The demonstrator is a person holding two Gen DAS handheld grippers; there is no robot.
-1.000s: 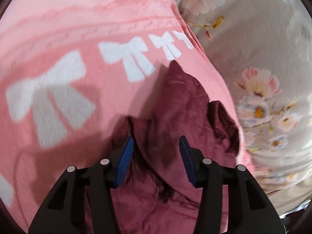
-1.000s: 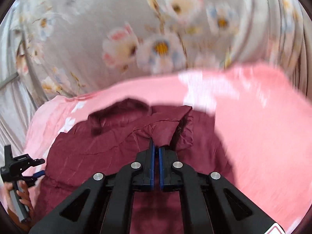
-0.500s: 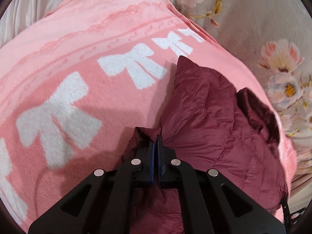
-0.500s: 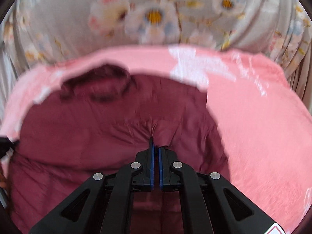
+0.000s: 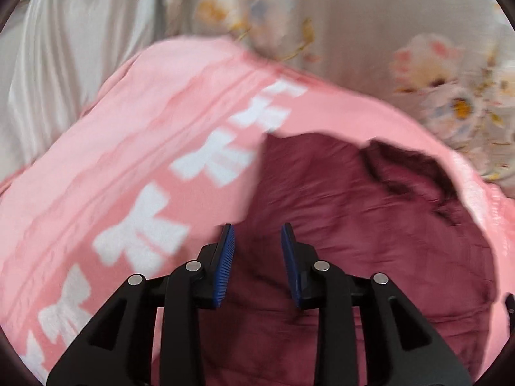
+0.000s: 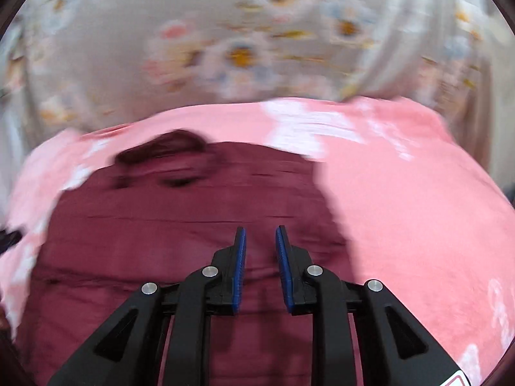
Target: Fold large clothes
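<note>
- Pink fleece blanket with white bow print (image 5: 135, 148): is being used as the work surface, spread in front of a grey floral curtain (image 5: 370, 25); it is seen to the left of the garment in the left wrist view and to its right in the right wrist view.
- Left gripper (image 5: 257, 257): jaws have just been opening, after being pinched shut half a second ago; now parted, with nothing clamped between the blue pads; the garment is lying below and beyond them.
- Maroon quilted puffer jacket (image 5: 370, 241): is lying flat on the blanket, collar (image 5: 405, 164) towards the curtain; the raised fold held earlier is no longer being seen.
- Right gripper (image 6: 260, 257): jaws have likewise just been opening; parted, empty, held over the jacket.
- Judgement: one fold is probably being released and laid; a fresh grasp is likely being prepared.
</note>
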